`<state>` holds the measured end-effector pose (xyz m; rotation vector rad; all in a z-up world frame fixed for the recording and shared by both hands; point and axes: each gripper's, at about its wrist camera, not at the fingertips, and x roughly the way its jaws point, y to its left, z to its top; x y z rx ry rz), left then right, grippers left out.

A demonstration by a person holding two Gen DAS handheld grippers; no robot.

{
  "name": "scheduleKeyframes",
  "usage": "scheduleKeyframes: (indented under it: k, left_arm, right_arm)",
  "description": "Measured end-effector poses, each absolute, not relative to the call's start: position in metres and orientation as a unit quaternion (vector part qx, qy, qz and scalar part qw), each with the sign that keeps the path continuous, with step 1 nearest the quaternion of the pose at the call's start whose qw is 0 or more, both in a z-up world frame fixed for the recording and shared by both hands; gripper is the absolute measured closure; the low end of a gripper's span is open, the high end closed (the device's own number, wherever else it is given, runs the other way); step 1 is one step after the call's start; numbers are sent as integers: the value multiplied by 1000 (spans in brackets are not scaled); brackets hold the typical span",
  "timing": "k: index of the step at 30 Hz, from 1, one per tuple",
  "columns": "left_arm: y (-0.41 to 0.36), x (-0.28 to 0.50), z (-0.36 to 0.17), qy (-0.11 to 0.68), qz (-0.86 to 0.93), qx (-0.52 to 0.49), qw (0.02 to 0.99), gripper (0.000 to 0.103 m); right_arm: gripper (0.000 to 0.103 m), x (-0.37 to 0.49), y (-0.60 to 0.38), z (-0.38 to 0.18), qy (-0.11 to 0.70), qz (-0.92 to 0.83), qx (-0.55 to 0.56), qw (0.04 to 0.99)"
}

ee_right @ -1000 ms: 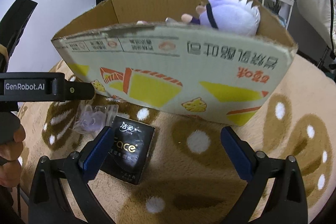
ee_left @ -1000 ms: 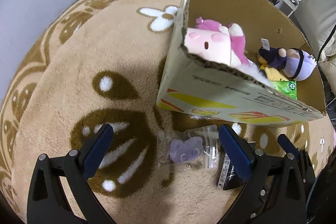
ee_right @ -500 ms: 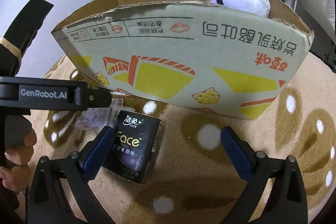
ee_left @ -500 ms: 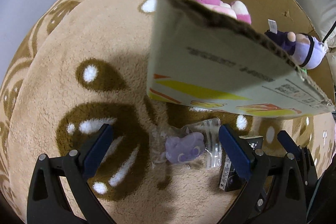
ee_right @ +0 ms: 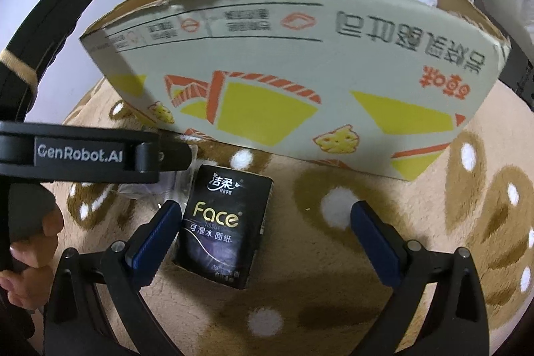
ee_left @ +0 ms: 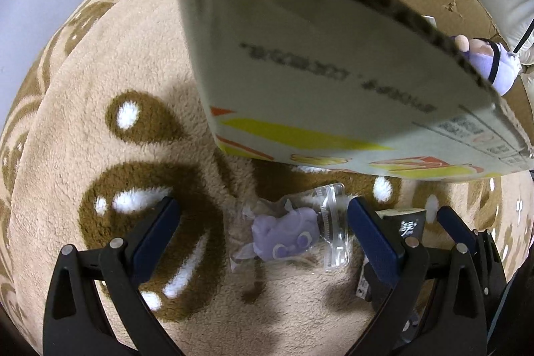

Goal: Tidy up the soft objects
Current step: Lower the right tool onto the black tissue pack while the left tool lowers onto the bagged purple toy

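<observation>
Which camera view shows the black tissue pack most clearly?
The right wrist view shows it best: the black tissue pack lies whole on the rug between the open right gripper fingers, with its "Face" label readable. In the left wrist view, only a small corner of it appears behind the left gripper finger.

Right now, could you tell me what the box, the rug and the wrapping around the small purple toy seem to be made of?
Box: corrugated cardboard, matte printed face; the torn top edge shows fluting.
Rug: fuzzy plush pile, probably synthetic, tan with brown and white patches.
Wrapping: clear glossy plastic film, crinkled, with a ribbed zip strip; the purple toy inside looks like soft plush.
</observation>
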<state>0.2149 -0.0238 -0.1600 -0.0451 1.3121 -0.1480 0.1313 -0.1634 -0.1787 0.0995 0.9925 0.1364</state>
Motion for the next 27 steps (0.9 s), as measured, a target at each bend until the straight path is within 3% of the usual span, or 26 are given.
scheduleKeyframes:
  k: [27]
  left_arm:
    - [-55, 212, -182, 617, -62, 19, 784, 1]
  right_arm:
    - [0, 131, -162, -190, 487, 52, 35, 871]
